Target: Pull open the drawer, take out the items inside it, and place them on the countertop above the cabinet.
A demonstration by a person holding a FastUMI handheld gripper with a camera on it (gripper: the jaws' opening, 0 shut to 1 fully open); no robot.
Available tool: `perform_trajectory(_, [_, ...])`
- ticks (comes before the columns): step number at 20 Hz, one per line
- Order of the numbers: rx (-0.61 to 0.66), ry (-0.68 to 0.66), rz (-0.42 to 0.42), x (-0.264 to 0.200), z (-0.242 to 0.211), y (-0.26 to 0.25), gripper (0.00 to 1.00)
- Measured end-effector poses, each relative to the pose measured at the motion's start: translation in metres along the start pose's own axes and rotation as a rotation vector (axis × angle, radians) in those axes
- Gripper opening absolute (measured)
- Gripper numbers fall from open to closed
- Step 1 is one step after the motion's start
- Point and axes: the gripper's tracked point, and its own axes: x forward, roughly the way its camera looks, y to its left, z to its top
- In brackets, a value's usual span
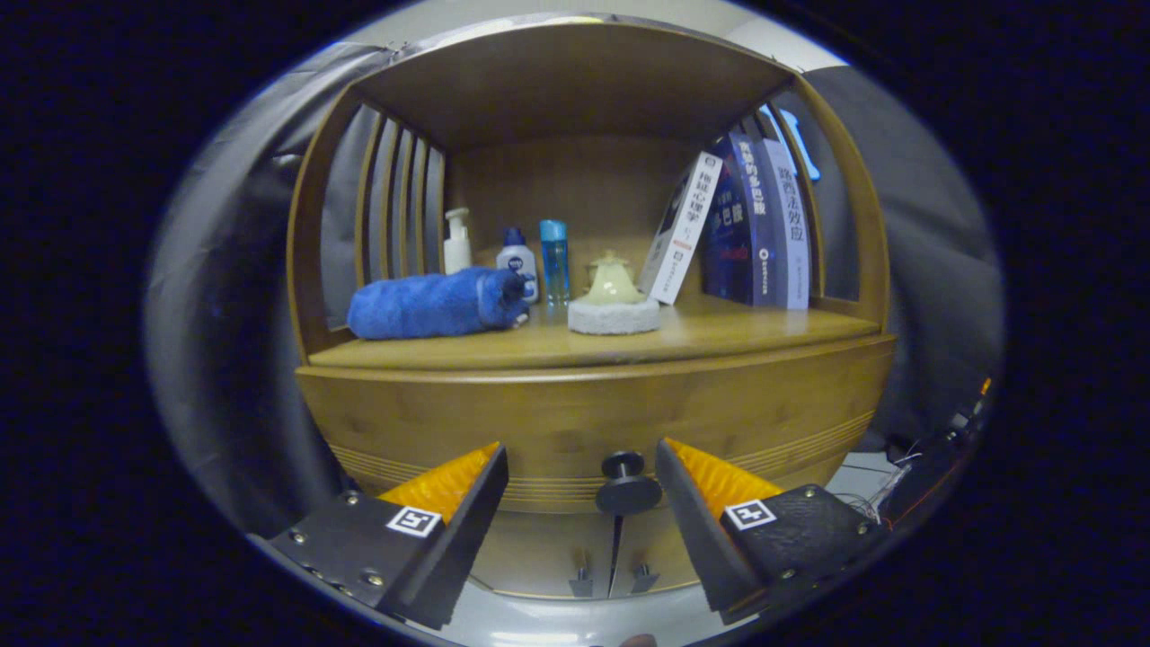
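**Operator:** On the surface (719,337) above the cabinet, I read, from one side to the other: a rolled blue towel (431,305), a white pump bottle (456,241), a small blue-capped bottle (518,261), a clear blue bottle (554,261), a pale bell-shaped item on a round white pad (614,301), and a row of leaning books (746,225). The books rest against the slatted side frame, which is what holds them at that tilt.

**Supervisor:** Drawer status?

**Operator:** The drawer (593,413) front sits flush with the cabinet face. Its round dark knob (626,485) projects toward me. The interior is hidden, so I cannot report contents. This condition fits two stages: items yet to come out, or items already among those on the surface with the drawer closed again. I cannot separate the two from here.

**Supervisor:** Tool state?

**Operator:** The tool (582,485) is spread wide. Both fingers flank the knob with clear gaps; neither touches it. The knob lies between the fingertips, slightly nearer the right one.

**Supervisor:** Pose?

**Operator:** I hold the tool level and square to the drawer front, pointing straight at it, fingers side by side. My judgement: this alignment suits a pinch on the knob's stem, since the knob is the only grip point on that flat front. Below it I see two small door handles (611,580) on the lower cabinet.
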Motion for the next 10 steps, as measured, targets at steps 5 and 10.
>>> perform_trajectory(5, [0.013, -0.02, 0.032, -0.054, 0.025, 0.013, 0.99])
perform_trajectory(10, [0.009, -0.004, 0.006, -0.097, 0.059, 0.015, 0.99])
